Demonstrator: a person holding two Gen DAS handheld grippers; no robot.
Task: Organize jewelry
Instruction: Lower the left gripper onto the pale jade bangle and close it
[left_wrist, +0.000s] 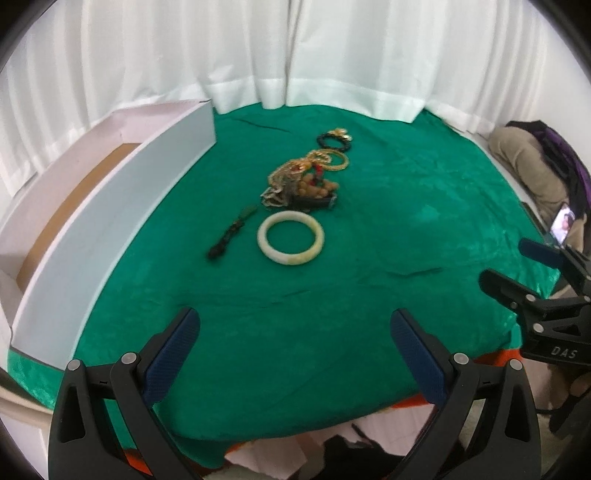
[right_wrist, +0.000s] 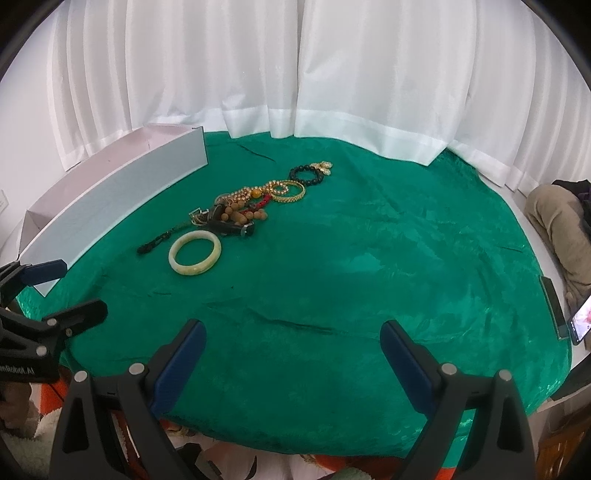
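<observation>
While both claws hover wide and empty at near edge of surface (left_wrist: 406, 206), start with pale bangle (left_wrist: 290, 238), nearest of jewelry pile (left_wrist: 303, 181) mid-surface; pinch one rim, carry to white box (left_wrist: 110, 206) along left edge.

Left claw (left_wrist: 295, 354), right claw (right_wrist: 291, 354): neither touches anything.

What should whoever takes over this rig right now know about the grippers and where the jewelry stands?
Left gripper: open, empty, hovering over the near edge of the green cloth.
Right gripper: open, empty, same height, beside the left one.
Jewelry: all on the cloth, in a line. Pale jade bangle nearest, dark corded pendant to its left, tangled pile of beads and chains behind, gold bangle, black bead bracelet farthest.
White box on the left; nothing visible inside it.
Done: nothing sorted. Left: every piece; the bangle looks easiest first.
</observation>
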